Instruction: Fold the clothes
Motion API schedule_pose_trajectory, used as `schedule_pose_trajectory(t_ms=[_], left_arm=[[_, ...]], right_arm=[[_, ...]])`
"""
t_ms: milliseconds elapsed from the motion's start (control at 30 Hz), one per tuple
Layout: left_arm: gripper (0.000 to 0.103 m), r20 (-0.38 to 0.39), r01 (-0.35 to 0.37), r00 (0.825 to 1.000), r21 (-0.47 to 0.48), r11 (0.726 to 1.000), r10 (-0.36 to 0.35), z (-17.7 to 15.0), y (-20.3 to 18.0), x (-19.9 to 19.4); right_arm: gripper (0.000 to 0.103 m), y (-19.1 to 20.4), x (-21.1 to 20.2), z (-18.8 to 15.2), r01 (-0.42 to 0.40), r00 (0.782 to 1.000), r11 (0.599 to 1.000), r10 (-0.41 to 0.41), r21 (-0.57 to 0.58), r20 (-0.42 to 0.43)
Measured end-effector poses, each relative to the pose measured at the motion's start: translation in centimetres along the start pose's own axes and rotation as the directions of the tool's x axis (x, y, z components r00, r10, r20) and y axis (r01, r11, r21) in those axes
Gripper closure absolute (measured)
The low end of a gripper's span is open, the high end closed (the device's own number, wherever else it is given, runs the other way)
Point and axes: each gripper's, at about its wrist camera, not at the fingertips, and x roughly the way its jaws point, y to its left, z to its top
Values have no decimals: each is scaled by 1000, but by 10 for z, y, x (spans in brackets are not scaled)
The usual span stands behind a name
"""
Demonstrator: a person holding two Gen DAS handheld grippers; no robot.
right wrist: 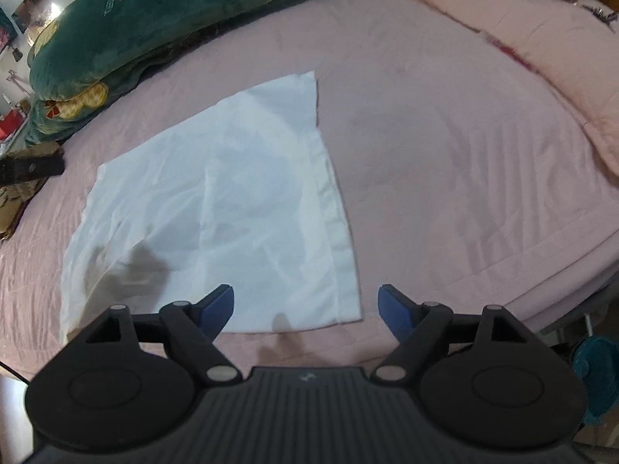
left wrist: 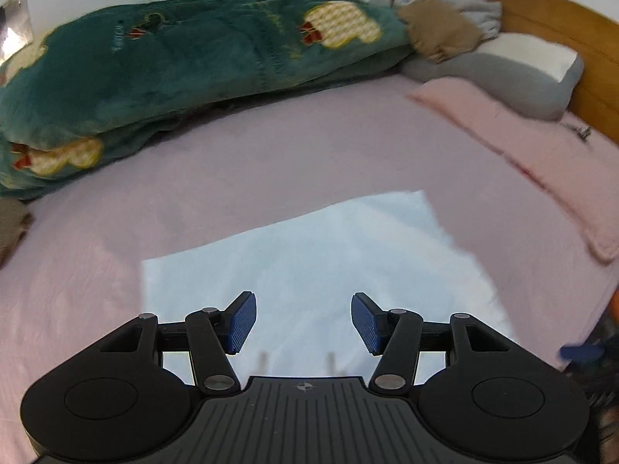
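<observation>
A white garment (right wrist: 216,201) lies flat on the pink bedsheet (right wrist: 445,154), with a hemmed edge along its right side and a few creases. My right gripper (right wrist: 306,294) hovers open over the garment's near right corner, with nothing between its blue pads (right wrist: 220,305). In the left wrist view the same white garment (left wrist: 317,263) spreads out under my left gripper (left wrist: 303,301). That gripper is open too and sits above the cloth without holding it. Both grippers cast shadows on the fabric.
A rolled green plush blanket (left wrist: 185,62) lines the far side of the bed. A folded pink quilt (left wrist: 522,154), a grey pillow (left wrist: 514,73) and crumpled clothes (left wrist: 445,27) sit by the wooden headboard (left wrist: 561,15). The bed's edge (right wrist: 572,282) drops off at the right.
</observation>
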Motion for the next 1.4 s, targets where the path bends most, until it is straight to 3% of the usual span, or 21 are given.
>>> schedule_pose_trajectory(t_ms=[300, 500, 600, 733, 1100, 1233, 1400], left_arm=[[46, -82, 16, 996, 1, 1000, -16, -41, -45, 30], [46, -109, 39, 993, 3, 999, -38, -77, -86, 43], [46, -120, 79, 990, 18, 997, -76, -89, -120, 52], [46, -128, 121, 985, 25, 992, -117, -90, -153, 64], [51, -183, 126, 976, 15, 992, -122, -98, -190, 100], [56, -199, 133, 972, 46, 990, -121, -103, -198, 108], [56, -189, 131, 975, 49, 990, -120, -104, -197, 111]], right_arm=[[26, -16, 12, 12, -52, 999, 998, 52, -29, -4], [28, -40, 16, 85, -64, 998, 995, 66, -80, 24], [27, -40, 26, 127, -76, 997, 986, 77, -148, 3], [27, -35, 41, 157, -86, 996, 965, 77, -248, -44], [28, -41, 78, 175, -171, 983, 932, 138, -319, -124], [37, -44, 87, 174, -209, 975, 925, 172, -318, -142], [39, -43, 103, 178, -231, 969, 925, 190, -303, -157]])
